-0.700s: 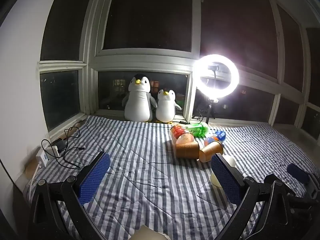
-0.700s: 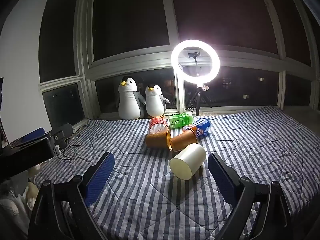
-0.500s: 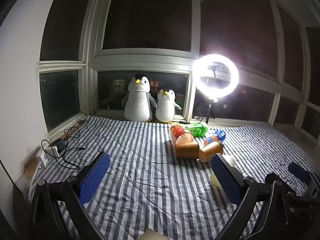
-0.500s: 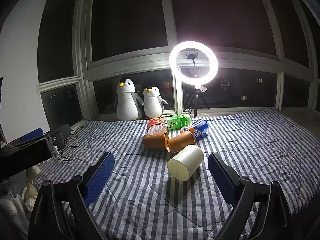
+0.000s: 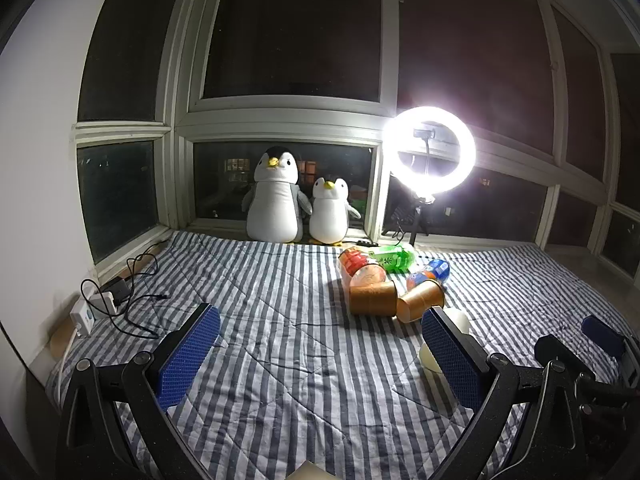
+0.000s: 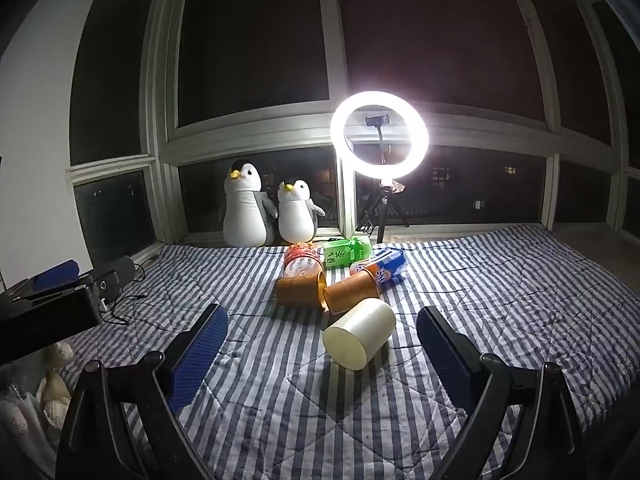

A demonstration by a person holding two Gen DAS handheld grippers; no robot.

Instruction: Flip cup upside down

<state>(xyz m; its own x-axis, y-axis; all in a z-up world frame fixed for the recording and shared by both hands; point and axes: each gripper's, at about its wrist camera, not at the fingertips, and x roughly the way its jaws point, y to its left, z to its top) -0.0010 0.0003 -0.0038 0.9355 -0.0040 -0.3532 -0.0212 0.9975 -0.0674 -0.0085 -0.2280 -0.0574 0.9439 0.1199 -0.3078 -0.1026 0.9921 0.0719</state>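
Cream cup (image 6: 360,339) lies sideways, base facing camera.

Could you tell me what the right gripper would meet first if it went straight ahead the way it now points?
Probably the cream cylindrical cup lying on its side on the striped quilt. It sits just beyond the open right gripper, roughly centred between the blue pads, closed base toward the camera. Depth is uncertain in this fisheye view.

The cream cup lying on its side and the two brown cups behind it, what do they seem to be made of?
The cream-coloured cup looks like smooth matte plastic, possibly coated paper: its wall is even, seamless and barely shiny. The two brown cups look like kraft paper; dull tan walls with a faint band suggest it, though plastic cannot be ruled out.
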